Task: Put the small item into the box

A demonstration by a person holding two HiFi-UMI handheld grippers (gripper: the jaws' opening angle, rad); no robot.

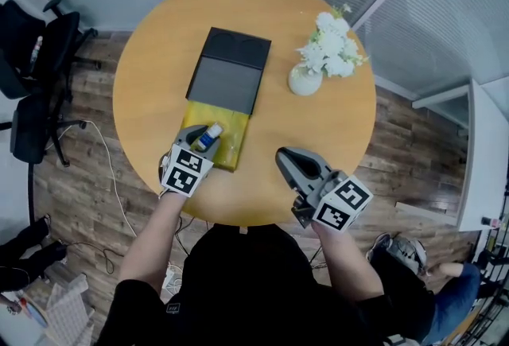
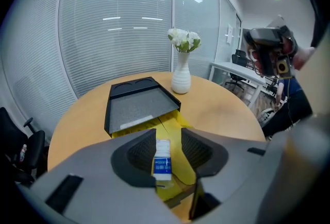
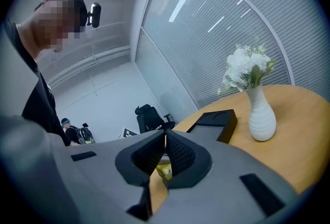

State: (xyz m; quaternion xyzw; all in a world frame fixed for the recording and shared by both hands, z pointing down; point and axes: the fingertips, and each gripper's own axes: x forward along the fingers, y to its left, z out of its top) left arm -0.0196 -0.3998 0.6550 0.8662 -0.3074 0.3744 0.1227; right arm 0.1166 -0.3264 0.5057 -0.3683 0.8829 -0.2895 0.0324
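Left gripper (image 2: 167, 134): jaws apart, small bottle (image 2: 163, 160) lying between them inside yellow box (image 1: 232, 147), near worktop (image 1: 326, 126) front edge. Black lid (image 1: 227, 70) overlaps the box's far end. Right gripper (image 1: 285, 157): jaws closed, empty, over bare worktop. Vase (image 1: 305, 80) well apart.

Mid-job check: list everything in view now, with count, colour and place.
table: 1, light wood, round, under everything
box: 1, yellow, on the table, far part covered
lid: 1, black, over the box's far part
small bottle: 1, white with blue label, in the box
vase: 1, white, on the table right of the lid
flowers: 1 bunch, white, in the vase
office chairs: 2, black, floor left of the table
left gripper: 1, grey, jaws open around the small bottle
right gripper: 1, grey, jaws shut, empty, above the table's near edge
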